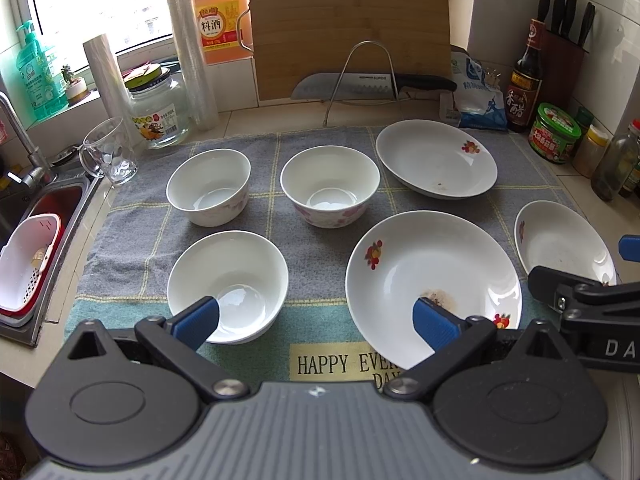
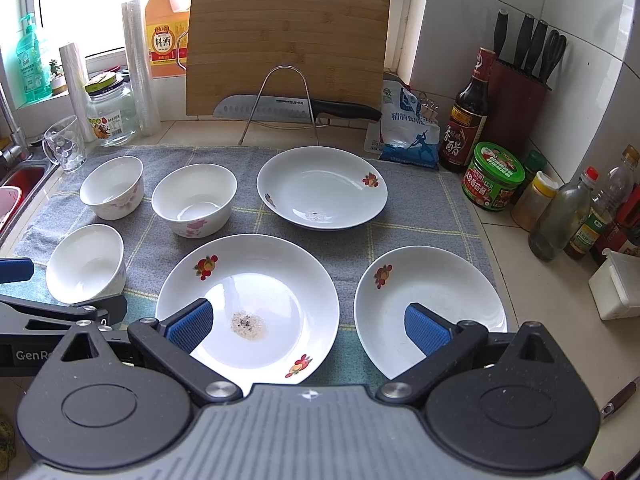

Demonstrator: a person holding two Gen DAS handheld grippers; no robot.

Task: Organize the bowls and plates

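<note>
A: On a kitchen worktop point(image 2: 532, 292), a grey checked dish mat point(image 2: 248, 160) carries the whole job: three plates and three bowls, none stacked yet.

B: Largest first?

A: The near centre plate point(image 2: 248, 304) with food residue in its well, then the far plate point(image 2: 322, 188) by the knife rack, then the right plate point(image 2: 430, 304). The bowls sit to the left: two flower-patterned bowls point(image 1: 330, 186) side by side at the back, a plain white bowl point(image 1: 228, 284) in front.

B: And the tools?

A: Both hover low over the mat's near edge, empty. The left tool point(image 1: 316, 318) has its jaws spread wide, one blue pad over the plain bowl, the other over the centre plate's near rim. The right tool point(image 2: 308, 326) is equally wide, straddling the gap between the centre plate and the right plate.

B: Which goes where, then?

A: Plates lie ahead and right, so the right tool looks nearer to them; the right plate is directly under its right-hand pad. Bowls lie ahead and left, nearer the left tool (a judgement only, no move has begun). Round rims mean no long axis to line up with.
</note>
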